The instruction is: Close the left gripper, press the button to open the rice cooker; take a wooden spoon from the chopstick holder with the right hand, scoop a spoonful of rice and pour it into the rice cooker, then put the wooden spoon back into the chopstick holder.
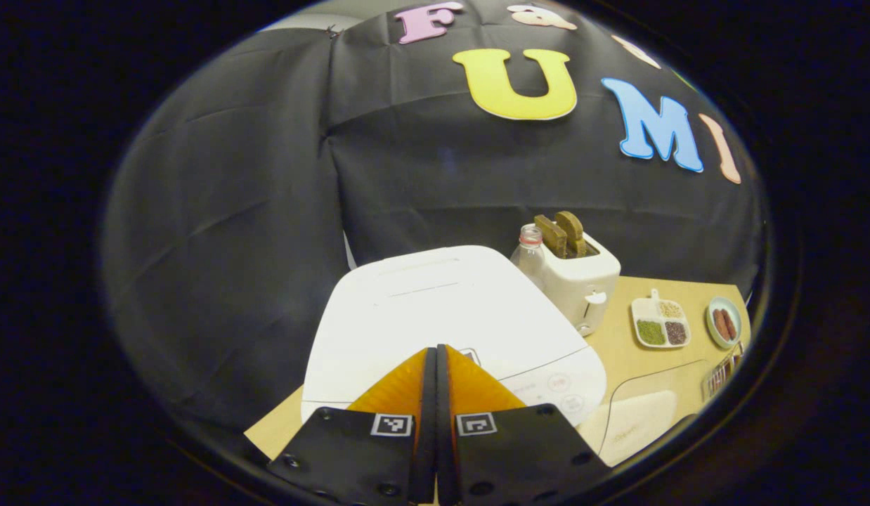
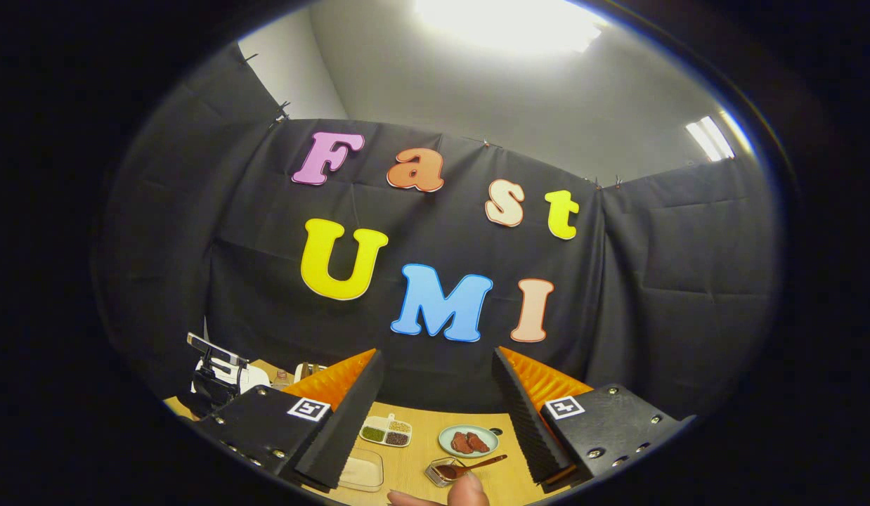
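Observation:
My left gripper (image 1: 436, 349) is shut with nothing between its fingers, its tips over the front of the closed lid of the white rice cooker (image 1: 442, 302). A small square button (image 1: 471, 355) shows just right of the tips. A clear box of rice (image 1: 635, 418) lies to the right of the cooker. My right gripper (image 2: 436, 355) is held high and open, with nothing in it. Far below it, a wooden spoon (image 2: 477, 464) rests in a small clear holder (image 2: 438, 472). The other gripper (image 2: 213, 376) shows at the far left, over the rice cooker (image 2: 249, 377).
Behind the cooker stand a clear bottle (image 1: 530, 253) and a cream toaster (image 1: 582, 281) with two bread slices. A divided dish of grains (image 1: 660, 323) and a small plate of brown pieces (image 1: 723, 323) sit on the wooden table (image 1: 618, 337). A person's fingertips (image 2: 442, 496) show at the bottom edge.

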`<action>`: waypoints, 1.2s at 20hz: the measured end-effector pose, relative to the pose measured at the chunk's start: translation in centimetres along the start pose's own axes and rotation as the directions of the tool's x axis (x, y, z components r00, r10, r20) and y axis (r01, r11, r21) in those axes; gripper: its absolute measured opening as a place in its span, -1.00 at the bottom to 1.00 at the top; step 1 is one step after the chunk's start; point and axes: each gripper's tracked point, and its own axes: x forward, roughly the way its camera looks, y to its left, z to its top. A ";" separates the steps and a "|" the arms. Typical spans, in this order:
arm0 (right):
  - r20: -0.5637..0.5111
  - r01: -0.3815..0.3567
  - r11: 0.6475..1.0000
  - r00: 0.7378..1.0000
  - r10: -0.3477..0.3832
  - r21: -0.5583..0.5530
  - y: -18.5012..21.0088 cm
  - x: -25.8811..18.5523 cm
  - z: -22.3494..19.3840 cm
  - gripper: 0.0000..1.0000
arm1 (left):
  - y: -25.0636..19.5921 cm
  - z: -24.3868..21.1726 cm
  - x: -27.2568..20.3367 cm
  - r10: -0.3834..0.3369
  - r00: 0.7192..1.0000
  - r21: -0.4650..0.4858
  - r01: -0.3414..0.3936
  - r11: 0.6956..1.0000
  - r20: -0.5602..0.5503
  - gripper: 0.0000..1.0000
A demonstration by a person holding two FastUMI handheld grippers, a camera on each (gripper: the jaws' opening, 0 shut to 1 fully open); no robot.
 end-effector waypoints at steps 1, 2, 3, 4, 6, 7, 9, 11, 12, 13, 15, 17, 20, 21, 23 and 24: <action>0.005 0.004 1.000 1.000 -0.004 0.001 -0.2 -0.4 0.2 0.90 | -0.1 0.0 0.0 -0.023 0.999 -0.065 0.021 0.998 -0.037 -0.82; 0.011 0.008 1.000 1.000 -0.009 0.005 -0.6 -0.8 0.3 0.90 | -0.1 0.0 0.0 -0.049 0.996 -0.116 0.041 0.992 -0.071 -0.82; 0.016 0.012 1.000 1.000 -0.012 0.011 -0.9 -1.2 0.6 0.90 | 0.0 -0.4 0.0 -0.074 0.991 -0.126 0.059 0.990 -0.112 -0.82; 0.017 0.013 1.000 1.000 -0.014 0.018 -1.1 -1.5 0.7 0.90 | 0.1 -0.3 0.2 -0.084 0.988 -0.111 0.070 0.991 -0.128 -0.82; 0.018 0.011 0.999 1.000 -0.011 0.035 -1.5 -2.6 1.1 0.90 | 0.1 -0.1 0.1 -0.099 0.983 -0.050 0.092 0.995 -0.154 -0.82; 0.033 0.007 0.999 0.999 -0.009 0.041 -1.7 -3.2 1.8 0.90 | 0.1 0.3 -0.4 -0.113 0.979 -0.033 0.109 0.994 -0.169 -0.84; 0.071 0.023 0.999 0.997 -0.025 0.039 -2.9 -4.4 2.9 0.90 | 0.4 2.9 -2.4 -0.117 0.987 -0.067 0.110 0.992 -0.109 -0.84; 0.081 0.026 0.999 0.996 -0.029 0.036 -3.4 -5.1 2.9 0.90 | 0.0 6.9 -5.2 -0.157 0.988 -0.070 0.157 0.985 0.009 -0.80; 0.079 0.018 0.999 0.997 -0.021 0.041 -3.4 -5.4 2.8 0.89 | -1.0 8.2 -7.5 -0.200 0.979 -0.077 0.203 0.976 0.045 -0.80; 0.080 0.013 0.999 0.997 -0.017 0.049 -3.6 -5.6 3.0 0.90 | -1.7 9.4 -9.6 -0.235 0.969 -0.082 0.242 0.967 0.081 -0.80; 0.091 0.002 0.998 0.996 -0.008 0.064 -4.1 -5.9 3.8 0.90 | -1.4 11.8 -14.0 -0.278 0.946 -0.094 0.296 0.951 0.166 -0.78; 0.112 -0.010 0.998 0.994 0.002 0.068 -4.6 -6.0 4.6 0.90 | -0.2 14.4 -19.0 -0.283 0.923 -0.107 0.319 0.942 0.260 -0.92; 0.132 -0.024 0.998 0.991 0.016 0.063 -5.4 -6.2 5.0 0.89 | 1.3 19.0 -27.6 -0.285 0.849 -0.136 0.378 0.916 0.445 -0.80; 0.135 -0.029 0.997 0.991 0.020 0.067 -5.7 -6.2 5.0 0.89 | 1.8 19.9 -29.7 -0.284 0.831 -0.138 0.390 0.910 0.478 -0.57; 0.144 -0.046 0.996 0.989 0.033 0.083 -6.2 -5.9 4.7 0.90 | 3.3 21.1 -33.1 -0.258 0.810 -0.155 0.390 0.908 0.526 -0.74; 0.145 -0.058 0.994 0.988 0.044 0.090 -6.5 -5.6 4.4 0.90 | 3.6 21.6 -34.4 -0.243 0.803 -0.169 0.389 0.906 0.545 -0.67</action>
